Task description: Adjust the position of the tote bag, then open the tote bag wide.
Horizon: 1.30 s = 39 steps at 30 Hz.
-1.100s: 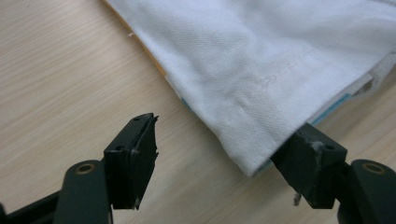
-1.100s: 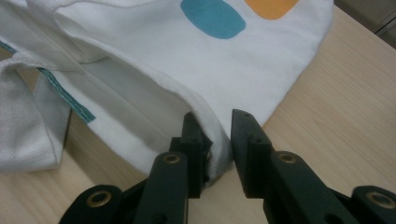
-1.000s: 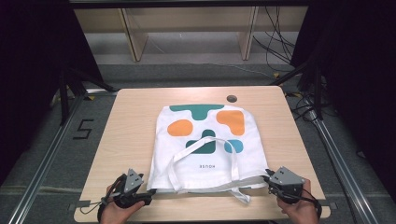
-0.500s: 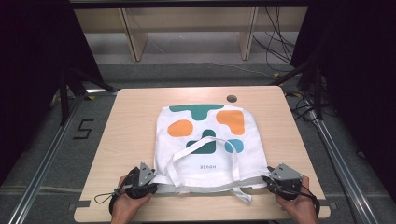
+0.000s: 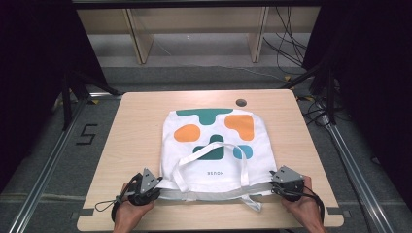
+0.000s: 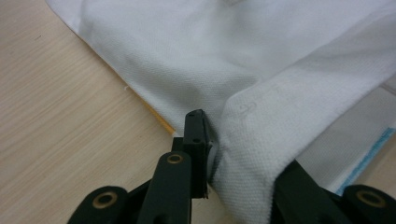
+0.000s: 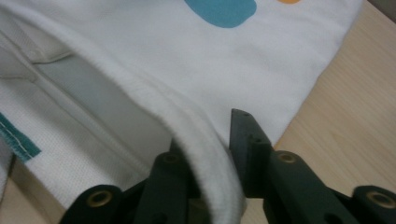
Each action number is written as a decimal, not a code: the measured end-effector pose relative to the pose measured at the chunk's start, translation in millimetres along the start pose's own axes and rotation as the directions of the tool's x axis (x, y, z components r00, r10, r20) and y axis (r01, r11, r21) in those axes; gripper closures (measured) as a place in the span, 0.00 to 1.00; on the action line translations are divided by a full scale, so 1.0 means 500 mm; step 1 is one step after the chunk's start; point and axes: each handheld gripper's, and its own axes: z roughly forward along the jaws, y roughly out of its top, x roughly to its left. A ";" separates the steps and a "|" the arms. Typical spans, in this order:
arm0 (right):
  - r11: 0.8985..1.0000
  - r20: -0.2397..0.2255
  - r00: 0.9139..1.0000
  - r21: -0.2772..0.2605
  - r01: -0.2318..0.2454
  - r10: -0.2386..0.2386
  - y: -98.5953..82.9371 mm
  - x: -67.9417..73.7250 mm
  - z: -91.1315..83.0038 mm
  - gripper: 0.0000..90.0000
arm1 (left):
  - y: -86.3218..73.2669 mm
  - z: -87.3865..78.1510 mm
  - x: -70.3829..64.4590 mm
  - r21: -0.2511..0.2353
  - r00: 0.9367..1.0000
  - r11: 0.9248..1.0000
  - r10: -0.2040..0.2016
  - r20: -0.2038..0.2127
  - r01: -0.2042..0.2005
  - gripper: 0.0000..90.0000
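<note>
Left gripper [image 5: 154, 183] sits at the near-left corner of the white tote bag [image 5: 214, 145], jaws clenched on the bag's folded hem. The bag lies flat at mid-counter [image 5: 136, 126] — teal and orange patches on its upper face, handle straps [image 5: 209, 160] looped across it. Right gripper [image 5: 277, 182] sits at the near-right corner, jaws grasping the rolled hem there.
</note>
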 end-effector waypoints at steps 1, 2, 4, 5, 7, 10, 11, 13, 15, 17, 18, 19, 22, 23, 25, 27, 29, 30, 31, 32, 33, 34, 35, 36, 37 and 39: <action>1.000 0.004 1.000 -0.003 0.012 -0.012 0.001 0.000 -0.002 0.89 | -0.001 -0.001 0.001 -0.014 1.000 1.000 -0.007 0.002 0.007 0.88; 1.000 0.010 1.000 -0.012 0.014 -0.014 0.003 -0.002 -0.008 0.90 | -0.002 0.001 -0.005 -0.041 0.998 0.997 -0.062 -0.004 0.062 0.89; 0.998 0.024 0.999 -0.058 -0.023 0.024 0.006 -0.006 -0.022 0.91 | -0.001 -0.007 -0.002 -0.045 0.999 0.998 -0.032 0.000 0.032 0.91; 0.998 0.024 0.999 -0.058 -0.023 0.024 0.006 -0.006 -0.022 0.91 | 0.001 -0.009 -0.008 -0.069 0.999 0.997 -0.046 -0.007 0.046 0.91; 0.995 0.040 0.999 -0.096 -0.027 0.031 0.009 -0.012 -0.034 0.91 | 0.005 -0.015 -0.009 -0.083 0.999 0.996 -0.041 -0.003 0.041 0.92; 0.992 0.045 0.997 -0.116 -0.058 0.064 0.011 -0.014 -0.041 0.91 | 0.009 -0.023 -0.009 -0.111 0.999 0.992 -0.055 -0.001 0.054 0.93; 0.990 0.040 0.996 -0.126 -0.068 0.073 0.011 -0.015 -0.046 0.91 | 0.011 -0.025 -0.012 -0.135 0.997 0.988 -0.074 0.000 0.073 0.93; 0.984 0.043 0.995 -0.155 -0.084 0.092 0.013 -0.015 -0.058 0.91 | 0.016 -0.034 -0.012 -0.166 0.997 0.983 -0.081 0.003 0.080 0.94; 0.979 0.049 0.994 -0.181 -0.088 0.098 0.016 -0.016 -0.072 0.91 | 0.023 -0.044 -0.012 -0.191 0.996 0.978 -0.085 -0.004 0.082 0.95; 0.971 0.051 0.992 -0.215 -0.101 0.114 0.021 -0.018 -0.085 0.91 | 0.029 -0.053 -0.011 -0.224 0.997 0.972 -0.080 -0.001 0.078 0.95; 0.971 0.051 0.992 -0.215 -0.101 0.114 0.021 -0.018 -0.085 0.91 | 0.032 -0.057 -0.013 -0.232 0.995 0.968 -0.097 0.003 0.094 0.95; 0.971 0.049 0.992 -0.218 -0.101 0.114 0.024 -0.020 -0.091 0.91 | 0.037 -0.064 -0.010 -0.240 0.997 0.968 -0.079 -0.002 0.076 0.95; 0.958 0.054 0.989 -0.261 -0.119 0.137 0.039 -0.022 -0.110 0.91 | 0.047 -0.076 -0.005 -0.269 0.995 0.958 -0.097 0.003 0.094 0.95; 0.958 0.054 0.989 -0.261 -0.119 0.137 0.039 -0.022 -0.110 0.91 | 0.050 -0.081 -0.002 -0.285 0.994 0.953 -0.106 0.006 0.104 0.95; 0.956 0.059 0.992 -0.279 -0.092 0.113 0.049 -0.027 -0.118 0.91 | 0.059 -0.091 0.005 -0.298 0.994 0.948 -0.114 0.007 0.111 0.95; 0.951 0.053 0.991 -0.291 -0.100 0.120 0.062 -0.030 -0.130 0.91 | 0.071 -0.104 0.010 -0.318 0.992 0.940 -0.127 0.013 0.124 0.95; 0.950 0.057 0.991 -0.298 -0.096 0.118 0.066 -0.034 -0.135 0.91 | 0.075 -0.109 0.013 -0.330 0.992 0.936 -0.123 0.015 0.121 0.95; 0.947 0.053 0.992 -0.308 -0.094 0.116 0.071 -0.037 -0.140 0.91 | 0.080 -0.114 0.015 -0.334 0.992 0.934 -0.128 0.016 0.126 0.95; 0.943 0.052 0.991 -0.319 -0.098 0.120 0.075 -0.040 -0.145 0.91 | 0.084 -0.118 0.018 -0.343 0.992 0.931 -0.125 0.021 0.124 0.95; 0.941 0.047 0.991 -0.320 -0.105 0.127 0.079 -0.042 -0.151 0.91 | 0.089 -0.122 0.021 -0.351 0.991 0.927 -0.130 0.022 0.130 0.95; 0.938 0.051 0.991 -0.333 -0.101 0.125 0.083 -0.046 -0.156 0.91 | 0.095 -0.129 0.024 -0.352 0.991 0.927 -0.129 0.017 0.127 0.95; 0.935 0.053 0.991 -0.341 -0.101 0.127 0.089 -0.050 -0.163 0.91 | 0.100 -0.131 0.025 -0.363 0.992 0.923 -0.128 0.017 0.126 0.95; 0.932 0.057 0.990 -0.348 -0.102 0.130 0.093 -0.052 -0.166 0.91 | 0.105 -0.136 0.028 -0.367 0.992 0.922 -0.126 0.014 0.123 0.95; 0.933 0.054 0.991 -0.347 -0.096 0.122 0.100 -0.056 -0.172 0.91 | 0.112 -0.139 0.031 -0.376 0.991 0.917 -0.135 0.019 0.132 0.95; 0.928 0.060 0.990 -0.362 -0.095 0.125 0.107 -0.060 -0.176 0.91 | 0.117 -0.144 0.032 -0.371 0.986 0.914 -0.163 0.027 0.162 0.95; 0.917 0.055 0.989 -0.384 -0.105 0.137 0.131 -0.078 -0.190 0.91 | 0.132 -0.149 0.044 -0.391 0.989 0.909 -0.145 0.025 0.143 0.95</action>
